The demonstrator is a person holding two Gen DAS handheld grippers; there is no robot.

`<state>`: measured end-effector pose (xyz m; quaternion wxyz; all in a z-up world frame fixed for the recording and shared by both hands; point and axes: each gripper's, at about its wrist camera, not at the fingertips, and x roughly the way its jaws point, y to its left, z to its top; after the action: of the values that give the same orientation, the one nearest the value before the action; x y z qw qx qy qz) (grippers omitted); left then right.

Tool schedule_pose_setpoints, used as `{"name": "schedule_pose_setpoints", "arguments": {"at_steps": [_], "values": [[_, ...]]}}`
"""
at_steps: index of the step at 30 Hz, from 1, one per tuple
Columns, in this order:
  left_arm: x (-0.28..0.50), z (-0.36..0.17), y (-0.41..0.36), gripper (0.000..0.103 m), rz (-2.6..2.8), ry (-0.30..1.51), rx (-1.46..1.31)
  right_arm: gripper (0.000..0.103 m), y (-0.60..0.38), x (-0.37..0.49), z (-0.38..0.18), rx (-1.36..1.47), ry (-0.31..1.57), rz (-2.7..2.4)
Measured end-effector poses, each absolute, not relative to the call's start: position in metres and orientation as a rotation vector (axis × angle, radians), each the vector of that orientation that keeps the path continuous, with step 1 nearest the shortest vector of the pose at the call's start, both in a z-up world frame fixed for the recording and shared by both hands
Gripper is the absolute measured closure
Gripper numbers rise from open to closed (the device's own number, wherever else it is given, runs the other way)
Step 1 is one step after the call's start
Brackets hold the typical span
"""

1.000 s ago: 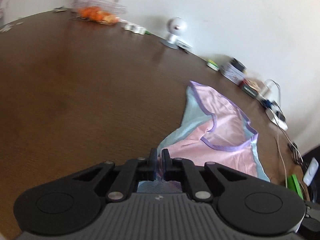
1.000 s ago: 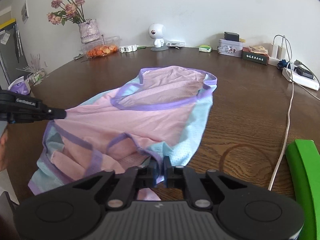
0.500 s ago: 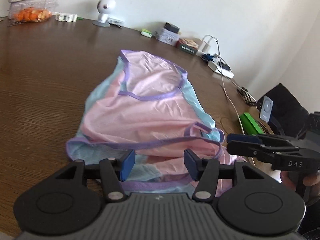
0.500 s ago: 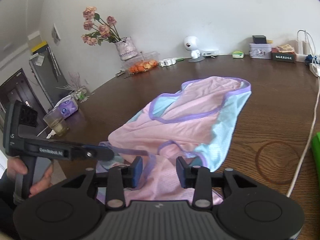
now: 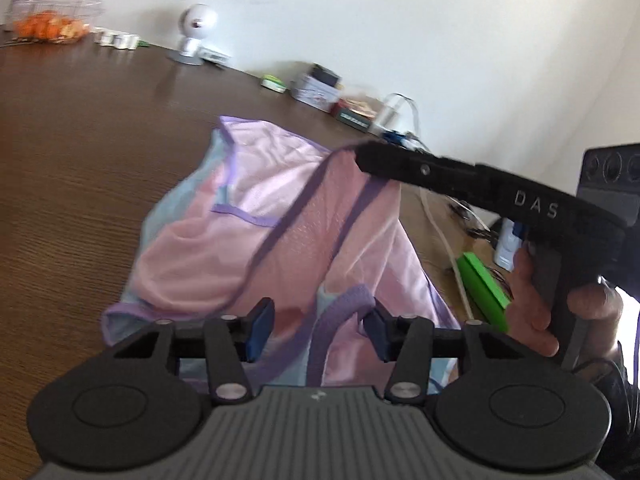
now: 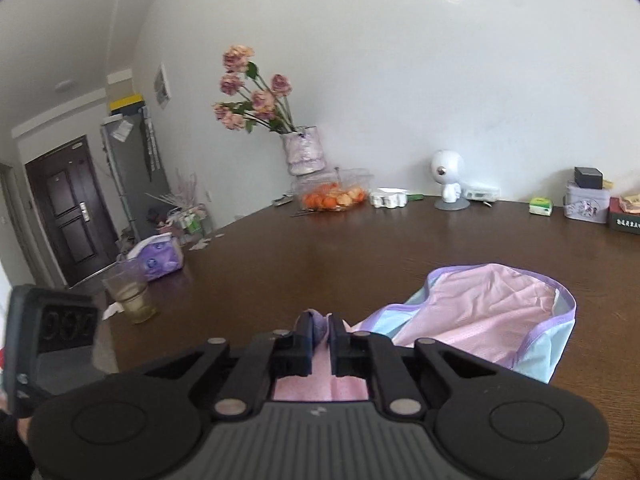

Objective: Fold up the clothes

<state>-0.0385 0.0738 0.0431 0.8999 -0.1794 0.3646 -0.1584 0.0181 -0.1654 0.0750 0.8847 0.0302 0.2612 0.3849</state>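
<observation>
While the right gripper [image 6: 320, 330] is clenching the pink garment's [image 5: 248, 248] strap above the bench [image 5: 80, 152], the left gripper's [image 5: 318, 330] released fingers are straddling another strap, probably needing to close next.

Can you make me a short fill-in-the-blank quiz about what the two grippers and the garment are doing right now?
1. The right gripper is ____ on the pink garment's purple trim.
2. The left gripper has its jaws ____.
3. The garment's far end rests on the ____ wooden table.
4. The vase by the wall holds ____.

Missing words: shut; open; brown; flowers
</observation>
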Motion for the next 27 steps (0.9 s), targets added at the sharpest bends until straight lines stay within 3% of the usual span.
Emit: {"name": "schedule_pose_setpoints", "arguments": {"at_steps": [3, 6, 8, 12, 15, 16, 17, 27], "values": [[-0.044, 0.045, 0.092, 0.052, -0.224, 0.743, -0.372, 0.083, -0.165, 0.04, 0.063, 0.062, 0.596, 0.702], [-0.062, 0.056, 0.095, 0.037, -0.287, 0.731, -0.326, 0.059, -0.184, 0.012, 0.061, -0.027, 0.589, 0.73], [-0.066, 0.061, 0.085, 0.03, -0.328, 0.729, -0.271, 0.06, -0.189, -0.012, 0.055, -0.133, 0.62, 0.751], [-0.051, 0.05, 0.063, 0.031, -0.273, 0.78, -0.186, 0.062, -0.182, -0.047, 0.029, -0.243, 0.699, 0.763], [-0.039, 0.042, 0.056, 0.06, -0.268, 0.808, -0.169, 0.062, -0.177, -0.056, 0.02, -0.238, 0.697, 0.714], [-0.038, 0.039, 0.054, 0.078, -0.261, 0.816, -0.172, 0.062, -0.175, -0.058, 0.018, -0.244, 0.681, 0.685], [-0.04, 0.038, 0.053, 0.089, -0.247, 0.818, -0.179, 0.062, -0.177, -0.058, 0.018, -0.236, 0.673, 0.673], [-0.087, 0.082, 0.041, 0.093, -0.178, 0.629, -0.109, 0.06, -0.139, -0.051, 0.018, -0.283, 0.566, 0.638]]}}
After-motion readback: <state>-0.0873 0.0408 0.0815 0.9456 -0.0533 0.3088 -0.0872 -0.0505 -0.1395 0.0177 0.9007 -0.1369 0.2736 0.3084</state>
